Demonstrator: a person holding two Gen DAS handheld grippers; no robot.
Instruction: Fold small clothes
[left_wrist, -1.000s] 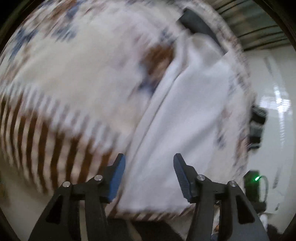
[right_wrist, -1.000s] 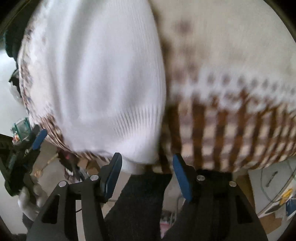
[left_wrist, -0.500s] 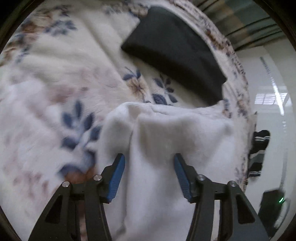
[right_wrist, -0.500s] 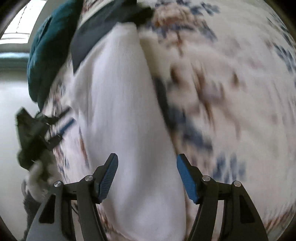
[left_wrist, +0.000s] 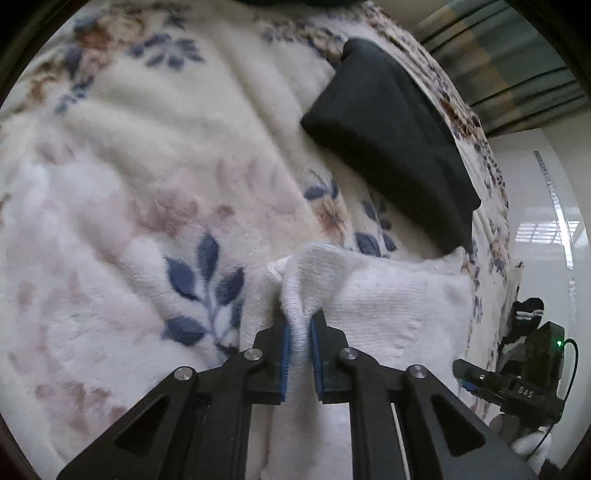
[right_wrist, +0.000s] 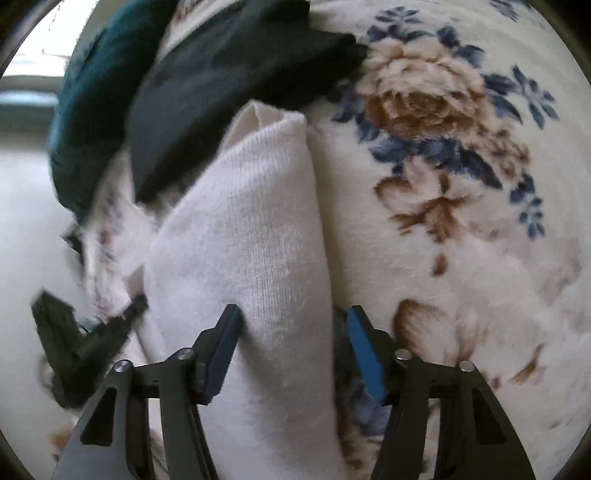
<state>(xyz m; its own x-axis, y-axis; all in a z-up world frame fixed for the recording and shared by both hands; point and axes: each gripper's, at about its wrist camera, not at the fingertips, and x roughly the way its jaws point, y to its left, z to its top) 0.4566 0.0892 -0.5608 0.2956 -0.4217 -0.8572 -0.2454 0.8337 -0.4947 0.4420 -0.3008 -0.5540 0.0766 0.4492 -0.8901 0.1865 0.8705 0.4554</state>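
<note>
1. Left gripper (left_wrist: 300, 334): blue pads pinched together on a raised ridge of the white knit garment (left_wrist: 373, 306), cloth bunched between them; jaws just been closing, garment caught in the gap.
2. Same garment in left wrist view: lying on the floral blanket (left_wrist: 147, 177), spread to the right of the pinch, near the bed edge, its far end just below the black folded cloth (left_wrist: 388, 144).
3. Black folded cloth: flat on the blanket, upper right, near the garment's far corner; cannot tell whether touching.
4. Right gripper (right_wrist: 293, 336): fingers apart, straddling the near end of the white garment (right_wrist: 251, 221); jaws just been narrowing slightly with the cloth between them.
5. Left pad against the garment's side, right pad clear of it with dark gap and blanket showing; not clamped.
6. Garment in right wrist view: long folded band running away from the gripper, far tip pushed up into a small peak beside dark cloth (right_wrist: 229, 85).
7. Teal cloth (right_wrist: 85, 110) further left at the bed edge, partly under the dark cloth; blurred.
8. Blanket in right wrist view (right_wrist: 461, 221): brown rose and blue leaves printed to the right of the garment.
9. Other gripper visible at lower right of left wrist view (left_wrist: 517, 384), off the bed edge, green light on it.
10. Striped curtain (left_wrist: 498, 70) upper right in left wrist view, behind the bed.
</note>
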